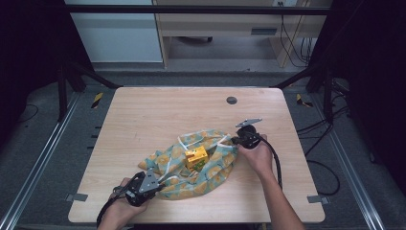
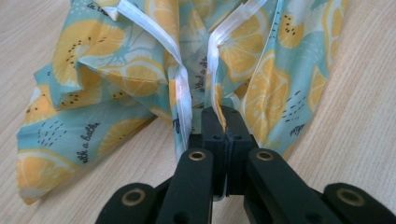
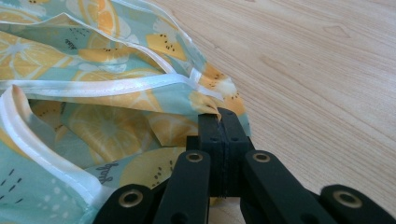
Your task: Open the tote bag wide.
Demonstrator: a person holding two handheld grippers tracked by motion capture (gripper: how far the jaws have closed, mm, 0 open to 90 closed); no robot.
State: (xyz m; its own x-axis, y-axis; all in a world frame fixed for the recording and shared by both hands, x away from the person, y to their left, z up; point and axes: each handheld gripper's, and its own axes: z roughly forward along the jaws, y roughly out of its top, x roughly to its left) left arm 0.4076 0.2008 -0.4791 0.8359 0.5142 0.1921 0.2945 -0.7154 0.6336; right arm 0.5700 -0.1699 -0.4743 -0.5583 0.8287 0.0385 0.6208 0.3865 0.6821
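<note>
High view: a fabric bag (image 1: 191,163) printed with orange slices on light blue lies crumpled on the near-centre of the wooden surface (image 1: 158,115). A small yellow box (image 1: 197,156) sits in the open middle of the bag, resting on the fabric. The left gripper (image 1: 152,181) meets the bag at its near-left end; the right gripper (image 1: 238,140) meets it at its far-right end. A hand holds each gripper from the near edge of the surface.

Left gripper view: the fingers (image 2: 211,126) are clenched together on a fold of the bag's edge, where a strip of white trim (image 2: 183,88) runs down to the tips. The fabric rises from the grasp point and spreads out over the surface.

Right gripper view: the fingers (image 3: 236,128) are clenched on a corner of the bag, next to its white hem (image 3: 116,86). The bag extends to the left of the fingers; bare wooden surface lies to the right.
</note>
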